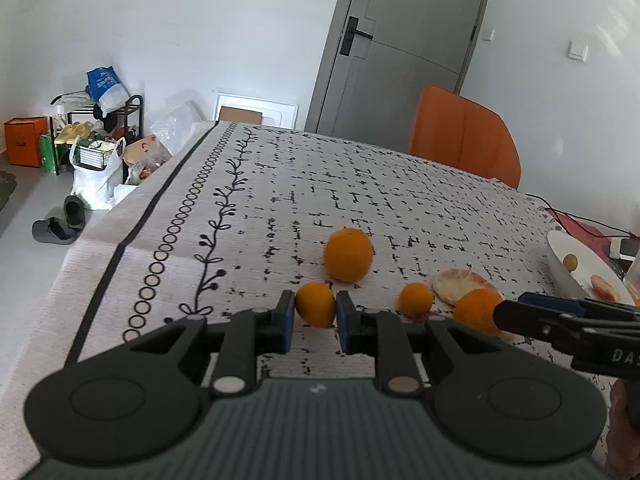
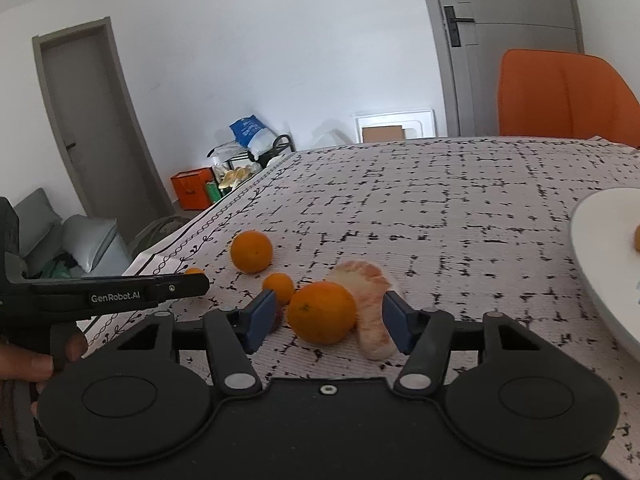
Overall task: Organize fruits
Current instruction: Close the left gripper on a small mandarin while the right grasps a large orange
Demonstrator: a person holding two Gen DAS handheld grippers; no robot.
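Pick-up step: left hand-held gripper (image 1: 316,314) clamps a small orange (image 1: 315,304) at lower centre; right hand-held gripper (image 2: 328,320) gapes around another orange (image 2: 322,312), must close, then carry to the white plate (image 2: 596,256)

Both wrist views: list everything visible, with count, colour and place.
Whole oranges: four, orange, on the cloth: large orange farthest, loose small orange, gripped small orange, medium orange.
Peeled citrus piece: one, pale pink, against the medium orange.
Plate: one, white, table's right side, holding a tiny orange fruit and a peeled bit.
Tablecloth: one, white with black marks.
Chair: one, orange, behind the table.
Left gripper: black, blue pads, closed on the gripped small orange.
Right gripper: black, blue pads, open around the medium orange.
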